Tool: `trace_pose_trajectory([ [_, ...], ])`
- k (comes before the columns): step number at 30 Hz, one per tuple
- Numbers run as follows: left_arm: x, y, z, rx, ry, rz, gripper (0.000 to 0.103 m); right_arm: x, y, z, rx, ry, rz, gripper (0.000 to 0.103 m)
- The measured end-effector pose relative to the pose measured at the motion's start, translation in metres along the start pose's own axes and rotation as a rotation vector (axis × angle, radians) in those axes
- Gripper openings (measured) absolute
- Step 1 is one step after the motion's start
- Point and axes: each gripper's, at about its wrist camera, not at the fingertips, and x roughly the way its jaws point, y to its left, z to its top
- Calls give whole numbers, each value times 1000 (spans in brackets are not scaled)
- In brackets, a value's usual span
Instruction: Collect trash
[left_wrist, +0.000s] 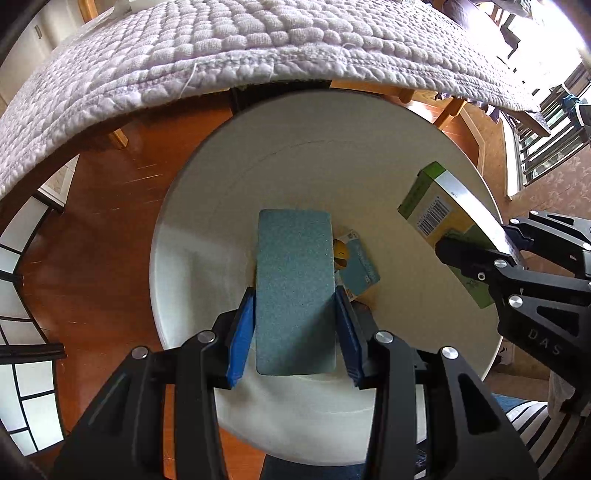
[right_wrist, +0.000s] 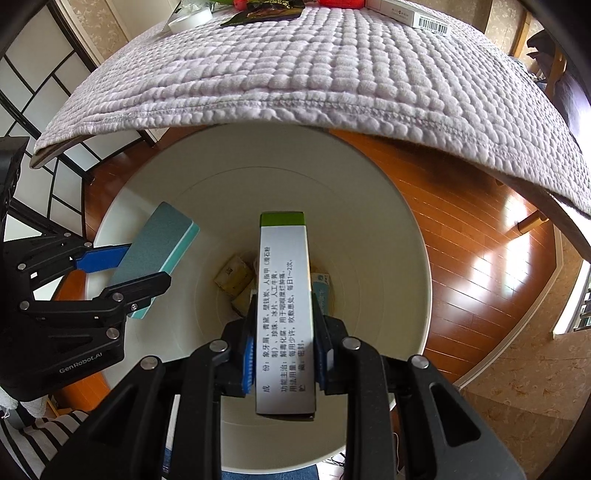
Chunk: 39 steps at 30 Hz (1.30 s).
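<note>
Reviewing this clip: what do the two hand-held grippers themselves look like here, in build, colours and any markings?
Both are matte black linkage frames with silver round pivot pins and blue pads on the finger insides. The left hand-held gripper shows white "GenRobot.AI" lettering on its body in the right wrist view. The right hand-held gripper shows faint "DAS" letters in the left wrist view. No cables visible. Black-and-white striped fabric sits below.
</note>
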Motion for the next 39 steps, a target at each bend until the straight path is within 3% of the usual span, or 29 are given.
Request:
trace_pose_trajectory([
  [18,16,-10,7,19,25,8,44,31,-18,-8,25,32,10,25],
  [30,13,-12,8,29,18,8,44,23,-23,0,36,29,16,25],
  [31,12,-12,9,34,11,5,47,22,-25,0,44,25,23,30],
  [32,11,-13,9,36,5,4,58,20,-28,2,55,24,30,45],
  [33,9,-13,10,37,-5,3,63,18,-30,3,69,19,36,51],
  [34,8,-14,10,39,-13,4,67,17,-33,4,79,12,43,54],
  [39,7,-14,13,36,-17,12,68,14,-39,7,81,6,31,54],
])
